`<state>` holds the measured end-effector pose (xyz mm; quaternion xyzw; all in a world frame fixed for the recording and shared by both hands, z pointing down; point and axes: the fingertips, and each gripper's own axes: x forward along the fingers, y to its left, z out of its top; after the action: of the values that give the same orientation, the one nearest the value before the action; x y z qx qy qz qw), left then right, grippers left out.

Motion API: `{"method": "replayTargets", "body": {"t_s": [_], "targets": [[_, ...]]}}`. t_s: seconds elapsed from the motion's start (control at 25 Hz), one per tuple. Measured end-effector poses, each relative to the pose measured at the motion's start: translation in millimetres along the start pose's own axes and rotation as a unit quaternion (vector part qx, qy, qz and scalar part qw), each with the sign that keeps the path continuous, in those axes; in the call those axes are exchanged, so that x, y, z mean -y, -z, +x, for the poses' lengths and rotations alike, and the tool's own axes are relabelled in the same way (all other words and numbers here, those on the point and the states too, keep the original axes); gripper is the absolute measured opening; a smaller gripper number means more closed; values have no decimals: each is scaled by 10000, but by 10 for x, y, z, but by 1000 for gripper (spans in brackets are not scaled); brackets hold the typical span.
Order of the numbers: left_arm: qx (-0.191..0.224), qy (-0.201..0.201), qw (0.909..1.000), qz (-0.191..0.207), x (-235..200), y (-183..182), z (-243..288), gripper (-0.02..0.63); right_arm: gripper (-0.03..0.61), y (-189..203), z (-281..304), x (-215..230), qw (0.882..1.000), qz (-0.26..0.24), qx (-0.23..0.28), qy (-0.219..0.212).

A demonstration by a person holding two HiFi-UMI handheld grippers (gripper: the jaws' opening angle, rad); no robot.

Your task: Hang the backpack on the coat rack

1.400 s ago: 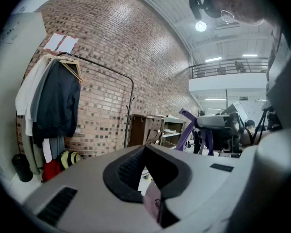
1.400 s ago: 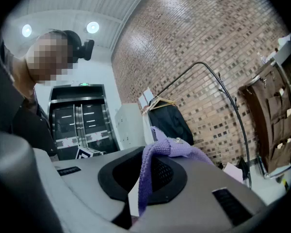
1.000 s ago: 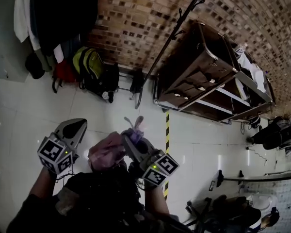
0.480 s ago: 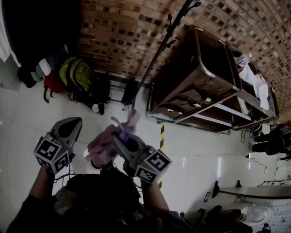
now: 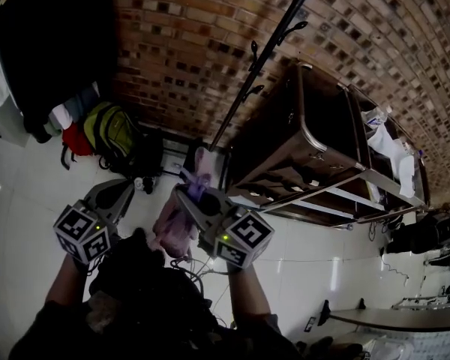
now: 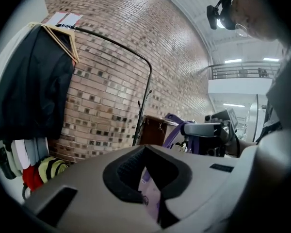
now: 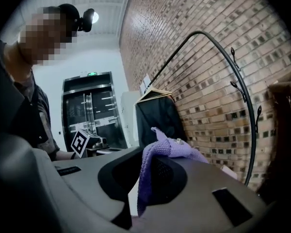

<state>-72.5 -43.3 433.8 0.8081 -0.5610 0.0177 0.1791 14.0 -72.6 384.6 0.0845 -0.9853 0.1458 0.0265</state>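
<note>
The pink backpack (image 5: 172,227) hangs in front of the person, between the two grippers. My right gripper (image 5: 191,193) is shut on its purple knitted strap (image 7: 169,147), which sticks up past the jaws. Just left of the bag, my left gripper (image 5: 127,190) has a pale lilac piece of the bag (image 6: 150,198) pinched between narrow jaws. The coat rack (image 5: 262,58), a thin black pole with small hooks, leans across the brick wall straight ahead. It also shows as a curved pole (image 7: 235,67) in the right gripper view.
At left, a clothes rail carries a dark coat (image 5: 52,43), with a yellow-green backpack (image 5: 112,130) and a red bag (image 5: 73,139) on the floor beneath. A brown metal-framed cabinet (image 5: 315,148) stands right of the rack. Cables lie on the white tiled floor (image 5: 15,223).
Both grippers and the backpack have moved together toward the brick wall. The rack pole, the cabinet and the floor bags now sit nearer and larger.
</note>
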Motion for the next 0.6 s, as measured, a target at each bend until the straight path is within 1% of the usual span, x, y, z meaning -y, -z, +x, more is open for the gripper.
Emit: {"method": "replayTargets", "body": {"t_s": [0.16, 0.28, 0.44, 0.6], "targets": [[70, 180, 9997, 144, -91, -129, 357, 13, 32, -140, -32, 423, 9994, -29, 65, 338], [78, 305, 9993, 207, -269, -216, 682, 12, 32, -160, 55, 733, 9988, 42, 41, 493], [73, 477, 9988, 103, -547, -328, 1112, 12, 32, -216, 309, 1072, 9989, 157, -19, 448], [111, 483, 9987, -75, -959, -552, 1544, 12, 32, -394, 597, 1480, 9989, 134, -107, 435]]}}
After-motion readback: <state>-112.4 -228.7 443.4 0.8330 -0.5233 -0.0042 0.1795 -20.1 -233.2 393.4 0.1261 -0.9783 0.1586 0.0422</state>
